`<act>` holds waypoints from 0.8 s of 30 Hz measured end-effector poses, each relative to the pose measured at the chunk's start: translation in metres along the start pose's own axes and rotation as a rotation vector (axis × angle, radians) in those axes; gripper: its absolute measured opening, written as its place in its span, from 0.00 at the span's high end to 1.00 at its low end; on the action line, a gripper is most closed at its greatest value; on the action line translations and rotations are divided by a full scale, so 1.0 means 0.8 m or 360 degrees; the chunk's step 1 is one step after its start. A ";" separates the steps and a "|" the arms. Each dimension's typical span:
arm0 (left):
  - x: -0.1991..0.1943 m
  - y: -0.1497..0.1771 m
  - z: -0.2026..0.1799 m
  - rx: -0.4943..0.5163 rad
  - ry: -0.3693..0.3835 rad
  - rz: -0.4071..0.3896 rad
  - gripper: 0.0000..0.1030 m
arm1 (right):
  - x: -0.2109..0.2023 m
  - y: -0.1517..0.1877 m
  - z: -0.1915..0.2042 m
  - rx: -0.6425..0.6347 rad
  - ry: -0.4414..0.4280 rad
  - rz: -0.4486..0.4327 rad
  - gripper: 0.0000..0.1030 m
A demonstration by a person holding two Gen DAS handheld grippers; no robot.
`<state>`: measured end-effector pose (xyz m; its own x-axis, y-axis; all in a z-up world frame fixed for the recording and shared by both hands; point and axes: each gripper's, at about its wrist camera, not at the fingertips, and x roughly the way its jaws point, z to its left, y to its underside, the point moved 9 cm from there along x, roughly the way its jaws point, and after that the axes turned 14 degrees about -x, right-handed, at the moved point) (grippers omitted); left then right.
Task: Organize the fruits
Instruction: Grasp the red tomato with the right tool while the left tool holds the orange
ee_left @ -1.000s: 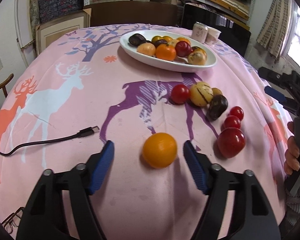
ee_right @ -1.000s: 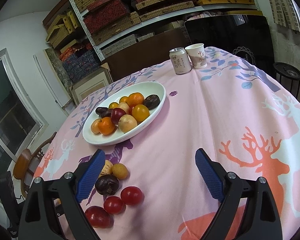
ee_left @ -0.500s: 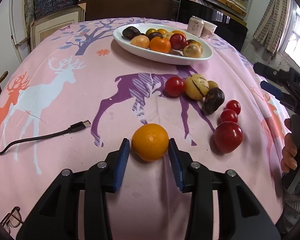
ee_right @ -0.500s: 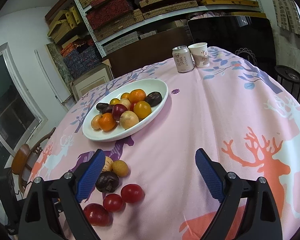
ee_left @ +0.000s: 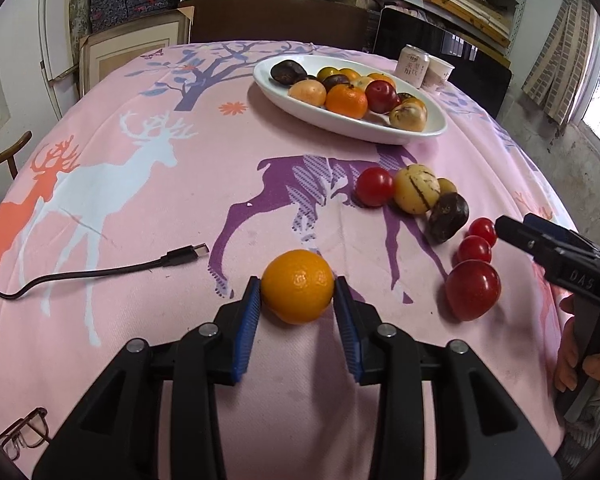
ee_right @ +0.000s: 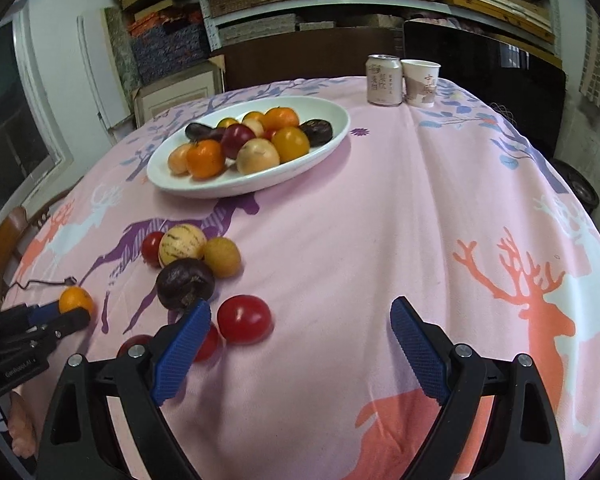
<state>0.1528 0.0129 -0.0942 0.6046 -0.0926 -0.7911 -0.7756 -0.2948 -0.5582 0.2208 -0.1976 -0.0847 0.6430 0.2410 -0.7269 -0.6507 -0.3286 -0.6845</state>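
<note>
The left gripper (ee_left: 297, 300) has its fingers (ee_left: 247, 328) pressed inward on both sides, while the right gripper (ee_right: 300, 354) hovers spread wide.

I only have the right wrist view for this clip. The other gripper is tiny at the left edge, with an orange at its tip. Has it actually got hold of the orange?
Observer: Yes. In the left wrist view the left gripper has its blue pads against both sides of the orange, which seems to sit on the tablecloth.
Operator: The right gripper hides some red fruit near me. How many are there?
Observer: Three: a large red fruit and two smaller red fruits just beyond it.
Operator: Is anything on the table that I can't see?
Observer: A pair of glasses at the near left edge.
</note>
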 end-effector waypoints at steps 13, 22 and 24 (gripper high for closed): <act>0.001 0.000 -0.001 0.0012 -0.0010 0.0000 0.65 | -0.011 0.000 -0.045 0.0176 0.0129 -0.0055 0.10; 0.005 0.003 -0.003 0.0033 -0.0017 0.0020 0.65 | 0.012 0.007 -0.030 0.0104 0.0075 0.0060 0.49; 0.005 0.003 -0.003 0.0033 -0.0016 0.0021 0.65 | 0.016 0.009 -0.034 0.0137 0.0056 0.0076 0.55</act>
<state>0.1539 0.0094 -0.0980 0.5926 -0.0866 -0.8009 -0.7870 -0.2740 -0.5527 0.2354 -0.2216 -0.0972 0.6230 0.1945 -0.7577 -0.7125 -0.2588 -0.6522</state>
